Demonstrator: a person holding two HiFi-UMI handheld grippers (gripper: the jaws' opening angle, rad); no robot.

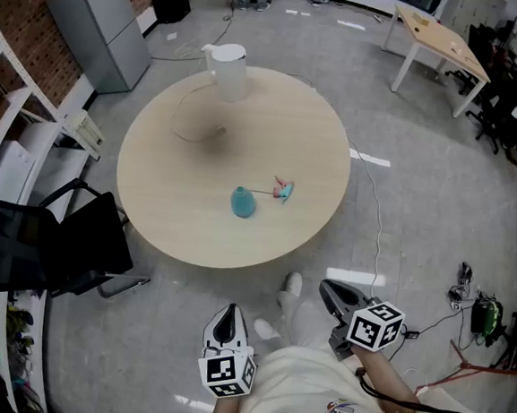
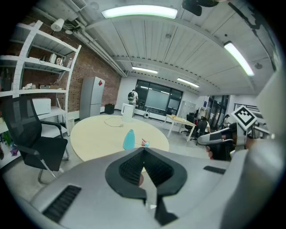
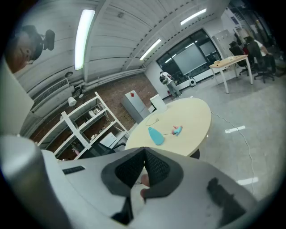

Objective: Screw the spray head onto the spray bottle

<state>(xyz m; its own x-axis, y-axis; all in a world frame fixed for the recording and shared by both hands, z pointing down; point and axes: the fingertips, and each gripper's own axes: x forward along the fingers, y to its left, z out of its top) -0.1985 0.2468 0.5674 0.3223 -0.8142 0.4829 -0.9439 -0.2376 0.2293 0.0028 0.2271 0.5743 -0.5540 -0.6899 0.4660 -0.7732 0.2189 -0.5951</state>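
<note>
**A:** Start closest in. How do the claws stand?

**B:** Both are at the bottom of the head view, held short of the worktop's [image 1: 171, 225] near edge. The left claw [image 1: 227, 315] is lower centre and the right claw [image 1: 330, 293] is a little to its right. In each claw's own view the jaws are pressed together with nothing between them.

**A:** So nothing is in hand yet. Where are the parts?

**B:** Further up, just right of the frame's middle. The teal spray bottle [image 1: 243, 202] stands upright on the worktop. The spray head [image 1: 283, 191] lies just beside it to the right, with its thin tube [image 1: 262, 191] stretched toward the bottle. Whether the tube touches the bottle I cannot tell.

**A:** How would you go about it?

**B:** The step in hand looks like the reach. I'd spread both claws before they arrive, because shut jaws would only knock a light bottle over. The left claw is the nearer one for the bottle, and I'd grip it low on the belly to leave the neck free. The right claw could take the spray head by its collar, not the trigger. Then feed the tube into the neck, seat the collar square and only then turn it. A tilted start would likely cross the thread.

**A:** Anything beyond to mind?

**B:** At the far rim, upper middle of the frame, there is a white jug [image 1: 227, 71]. Its cable [image 1: 189, 123] loops across the top, well apart from the bottle.
</note>
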